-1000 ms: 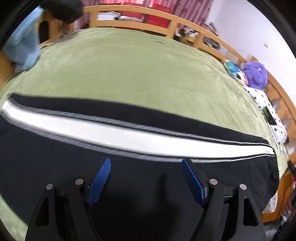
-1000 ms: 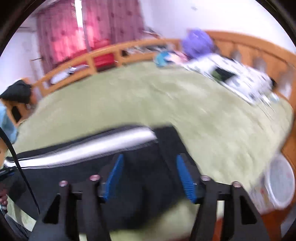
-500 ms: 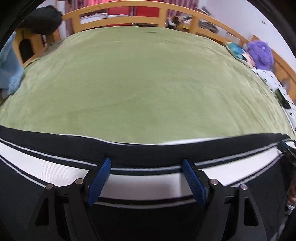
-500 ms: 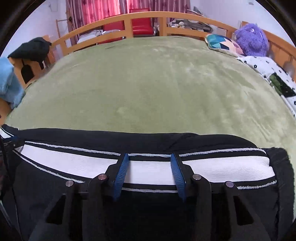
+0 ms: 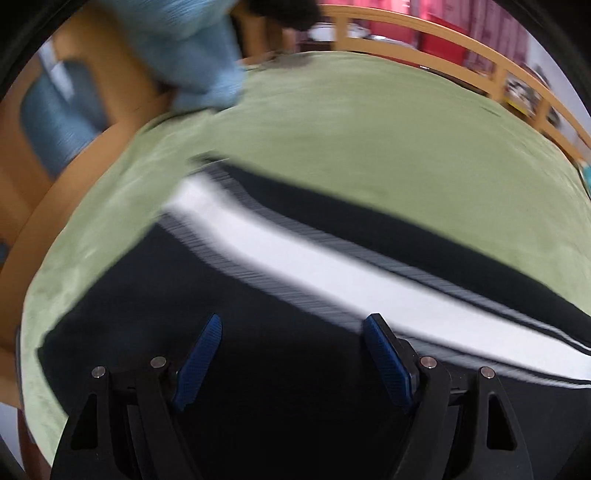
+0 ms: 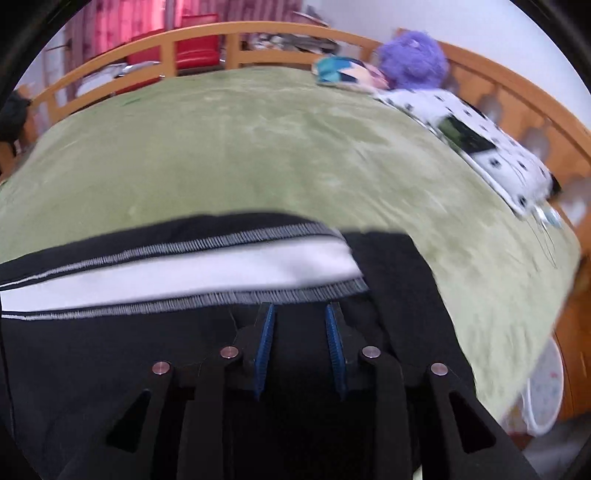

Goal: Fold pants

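Black pants point(image 5: 288, 325) with a white side stripe lie flat on a green blanket point(image 5: 369, 122). In the left wrist view my left gripper point(image 5: 291, 332) is wide open over the black cloth near the left end of the pants, holding nothing. The pants also show in the right wrist view point(image 6: 184, 332), where their right end lies near the blanket's edge. My right gripper point(image 6: 299, 317) sits over the black cloth just below the stripe, its jaws narrowed with a gap between the blue pads. No cloth shows between the pads.
A wooden bed rail point(image 6: 207, 33) rings the bed. A light blue cloth point(image 5: 192, 48) hangs at the left corner. A purple plush toy point(image 6: 413, 59), a patterned cushion point(image 6: 343, 72) and a spotted white pillow point(image 6: 480, 140) lie at the right. A white tub point(image 6: 543, 387) stands beside the bed.
Both views swung outward, the left toward the left end of the pants, the right toward the right end. The right jaws stand a little closer together than before. The left jaws stay wide.
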### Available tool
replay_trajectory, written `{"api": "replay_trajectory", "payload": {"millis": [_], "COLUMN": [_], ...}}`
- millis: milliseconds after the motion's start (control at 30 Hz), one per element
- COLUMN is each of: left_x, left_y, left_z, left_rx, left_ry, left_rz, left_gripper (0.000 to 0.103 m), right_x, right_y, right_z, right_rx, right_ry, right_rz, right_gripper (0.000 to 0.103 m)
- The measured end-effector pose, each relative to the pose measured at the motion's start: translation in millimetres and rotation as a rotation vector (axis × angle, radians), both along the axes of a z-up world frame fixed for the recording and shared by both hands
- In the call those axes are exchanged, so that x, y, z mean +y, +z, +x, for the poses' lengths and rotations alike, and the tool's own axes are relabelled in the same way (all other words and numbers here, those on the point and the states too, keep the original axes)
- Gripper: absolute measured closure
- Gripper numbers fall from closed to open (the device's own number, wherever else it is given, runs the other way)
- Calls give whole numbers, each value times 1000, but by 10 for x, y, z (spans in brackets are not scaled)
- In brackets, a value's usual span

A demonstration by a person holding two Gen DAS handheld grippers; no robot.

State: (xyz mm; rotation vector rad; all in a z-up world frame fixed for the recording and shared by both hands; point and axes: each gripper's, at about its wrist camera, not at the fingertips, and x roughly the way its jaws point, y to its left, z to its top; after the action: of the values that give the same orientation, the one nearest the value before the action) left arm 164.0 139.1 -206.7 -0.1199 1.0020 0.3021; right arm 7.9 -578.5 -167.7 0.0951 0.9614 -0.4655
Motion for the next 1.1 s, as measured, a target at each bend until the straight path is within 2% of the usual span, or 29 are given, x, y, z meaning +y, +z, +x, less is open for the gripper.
{"api": "replay_trajectory", "payload": {"millis": [67,133,200,267,333,367,400,467,500,567,633,733,867,1100], "left_x": [214,264,277,312,425,504,533,551,563,623,748,950,1189,1341], "left_y": [32,101,130,79,-37,-53,-2,101,163,222,220,129,-91,-223], "left_z": [-143,-261,-427,-546,-593,-636,-677,-774,-843,-941,-1056,-1099,-1036,-748], "left_rx": [-5,-20,-38,-45,-27,-39,-58,-75,-88,-106,-113,-128,-146,-175], "left_ry": [2,-26,-55,-67,-36,-35,-29,-15,-14,-21,-9,47,99,165], "left_rz": [-35,-72,-114,-102,-79,-132,-152,-132,-117,-142,-212,-267,-428,-450], "left_gripper": [26,26,26,26,27,27,27,27,27,27,27,26,27,28], "right_x": [73,233,465,727,922,952,971,991,1011,1071,1148,1311,1493,1667], "right_y": [43,128,185,161,10,-71,-173,-244,-204,-85,-13,48,35,13], "right_z": [-127,-270,-417,-508,-539,-519,-505,-515,-546,-601,-630,-656,-651,-596], "right_rx": [9,-16,-60,-73,-28,-2,34,72,59,25,11,8,16,28], "right_ry": [-49,-54,-41,-4,18,16,4,-29,-42,-51,-42,-24,-5,-5], "right_rz": [-1,41,74,79,107,117,124,108,101,99,104,88,88,90], "right_gripper": [73,69,56,47,47,47,47,47,47,47,47,47,47,47]}}
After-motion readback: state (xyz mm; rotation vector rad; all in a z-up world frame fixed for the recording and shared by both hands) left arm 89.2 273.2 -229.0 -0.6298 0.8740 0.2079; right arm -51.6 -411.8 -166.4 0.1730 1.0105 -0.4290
